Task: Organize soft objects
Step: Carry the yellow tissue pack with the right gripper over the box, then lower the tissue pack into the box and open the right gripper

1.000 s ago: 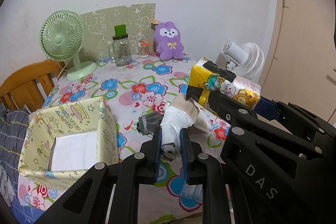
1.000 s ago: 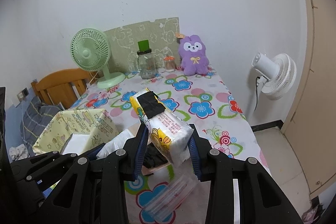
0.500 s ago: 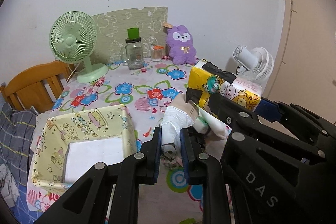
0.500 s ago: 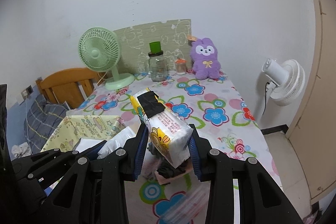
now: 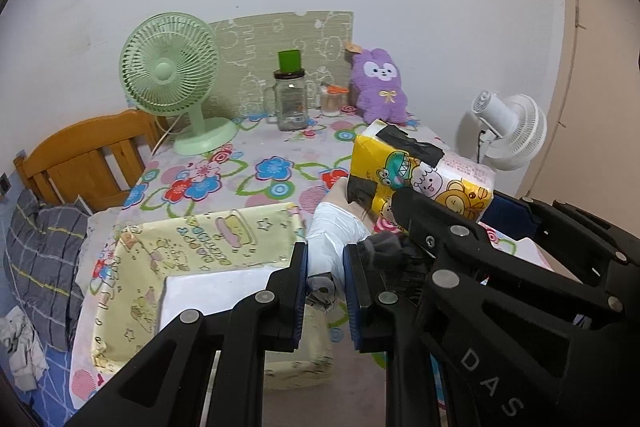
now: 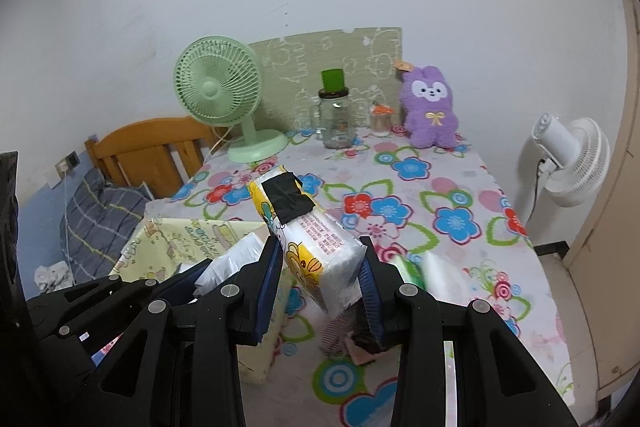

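My left gripper [image 5: 326,263] is shut on a white plastic-wrapped packet [image 5: 334,233], which hangs over the near right corner of the yellow cartoon-print fabric box [image 5: 140,267]. Just to its right, my right gripper [image 6: 322,267] is shut on a yellow cartoon tissue pack [image 6: 316,239] patched with black tape, held above the flowered table. The box [image 6: 172,247] and the white packet [image 6: 236,259] lie to the left in the right wrist view. A dark cloth pile [image 5: 384,247] lies on the table under the pack. A purple plush rabbit [image 6: 430,115] sits against the back wall.
A green desk fan [image 5: 172,83], a glass jar with a green lid [image 5: 290,99] and a small cup stand at the back of the table. A white fan [image 6: 568,163] stands on the floor to the right. A wooden chair [image 5: 84,163] and plaid bedding [image 5: 40,259] lie left.
Both grippers have carried their packets to the left. The fabric box, earlier off to the left, now lies directly under and ahead of the left gripper.
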The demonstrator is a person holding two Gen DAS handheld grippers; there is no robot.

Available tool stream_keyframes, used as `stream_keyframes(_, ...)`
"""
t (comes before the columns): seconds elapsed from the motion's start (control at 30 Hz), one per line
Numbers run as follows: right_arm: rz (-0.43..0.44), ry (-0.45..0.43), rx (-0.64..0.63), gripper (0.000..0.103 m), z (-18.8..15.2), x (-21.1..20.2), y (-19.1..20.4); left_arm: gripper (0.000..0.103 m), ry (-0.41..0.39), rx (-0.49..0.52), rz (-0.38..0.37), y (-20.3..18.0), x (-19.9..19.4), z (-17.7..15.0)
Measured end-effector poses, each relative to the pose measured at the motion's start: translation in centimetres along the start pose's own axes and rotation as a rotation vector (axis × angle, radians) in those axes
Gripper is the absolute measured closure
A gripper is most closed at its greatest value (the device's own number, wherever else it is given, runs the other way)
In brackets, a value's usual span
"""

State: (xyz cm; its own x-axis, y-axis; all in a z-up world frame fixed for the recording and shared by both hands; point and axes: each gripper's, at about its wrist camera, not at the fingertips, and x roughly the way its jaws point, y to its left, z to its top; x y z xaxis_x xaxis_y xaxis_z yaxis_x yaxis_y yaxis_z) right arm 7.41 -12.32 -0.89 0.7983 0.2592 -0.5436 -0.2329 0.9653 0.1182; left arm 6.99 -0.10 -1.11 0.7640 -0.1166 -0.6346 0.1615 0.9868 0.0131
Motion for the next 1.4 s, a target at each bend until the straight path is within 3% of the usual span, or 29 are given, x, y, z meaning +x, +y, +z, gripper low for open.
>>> stream_keyframes(0.67,0.132,0.069,-0.091,0.061,0.3,6.3,6.2,0.085,0.064,-0.073,0.112,7.3,2.9,-1.2)
stream_keyframes(1.03,0.169,0.154,-0.133,0.062,-0.7,10.3,9.1,0.084,0.157,-0.094,0.162,10.5,5.5,-2.7)
stream_keyframes(1.4,0.128,0.212,-0.158,0.061,-1.5,12.3,9.7,0.062,0.217,-0.115,0.138,11.6,7.9,-3.5)
